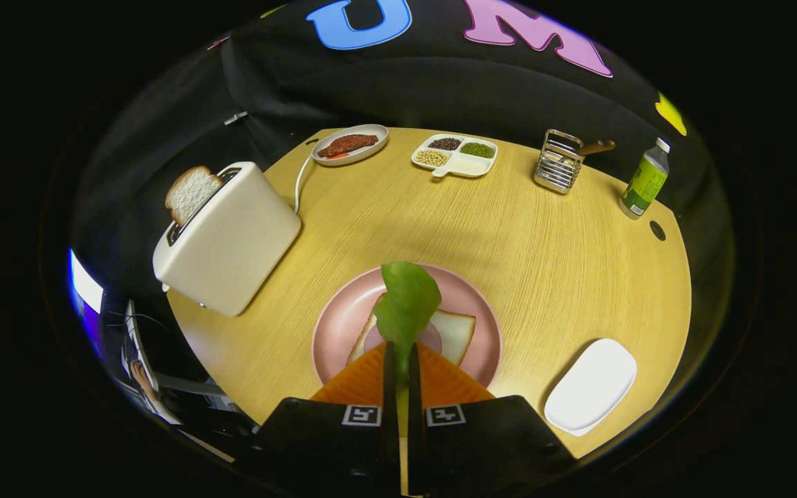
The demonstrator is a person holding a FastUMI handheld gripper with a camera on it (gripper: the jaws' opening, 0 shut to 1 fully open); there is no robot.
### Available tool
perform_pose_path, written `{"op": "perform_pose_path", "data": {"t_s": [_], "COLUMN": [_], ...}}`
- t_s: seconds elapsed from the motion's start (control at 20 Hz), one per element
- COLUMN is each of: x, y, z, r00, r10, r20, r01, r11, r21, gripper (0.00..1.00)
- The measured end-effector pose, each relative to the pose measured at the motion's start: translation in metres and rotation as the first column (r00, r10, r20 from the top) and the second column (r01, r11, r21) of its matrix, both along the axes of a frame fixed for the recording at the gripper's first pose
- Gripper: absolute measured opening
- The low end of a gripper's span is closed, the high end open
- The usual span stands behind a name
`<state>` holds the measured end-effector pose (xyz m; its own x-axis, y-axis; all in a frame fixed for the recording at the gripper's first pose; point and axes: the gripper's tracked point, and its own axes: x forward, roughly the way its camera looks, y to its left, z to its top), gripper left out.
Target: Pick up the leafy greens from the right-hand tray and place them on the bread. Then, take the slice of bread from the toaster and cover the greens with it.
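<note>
My gripper (pixel 402 356) is shut on a green leaf (pixel 407 304), which sticks up from between the fingertips. It hangs over the pink plate (pixel 343 311), just ahead of the fingers. On that plate lies a slice of bread (pixel 455 332) topped with a pinkish round slice (pixel 433 337), both partly hidden by the leaf and fingers. A white toaster (pixel 229 238) stands to the left on the wooden table (pixel 509 235), with a slice of bread (pixel 191 192) poking out of its slot.
A white oblong tray (pixel 591 386) lies right of the plate. At the far side stand a plate of meat (pixel 350 144), a divided dish of beans (pixel 455 155), a wire rack (pixel 560 162) and a green bottle (pixel 645 181). The toaster's cord (pixel 299 181) runs back.
</note>
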<state>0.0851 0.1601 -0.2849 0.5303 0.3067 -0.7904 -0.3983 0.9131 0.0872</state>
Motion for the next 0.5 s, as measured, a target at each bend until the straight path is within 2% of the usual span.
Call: {"op": "perform_pose_path", "data": {"t_s": [0.05,0.1,0.45,0.5], "x": [0.002,0.003,0.0,-0.001], "y": [0.0,0.0,0.002,0.003], "z": [-0.002,-0.004,-0.022,-0.025], "r00": [1.0,1.0,0.999,0.999], "r10": [-0.015,-0.027,-0.031,-0.029], "r20": [-0.003,-0.008,-0.026,-0.029], "r01": [0.015,0.027,0.03,0.028], "r11": [1.0,1.0,0.998,0.998], "r21": [-0.001,-0.001,-0.052,-0.055], "gripper": [0.09,0.16,0.39,0.49]}}
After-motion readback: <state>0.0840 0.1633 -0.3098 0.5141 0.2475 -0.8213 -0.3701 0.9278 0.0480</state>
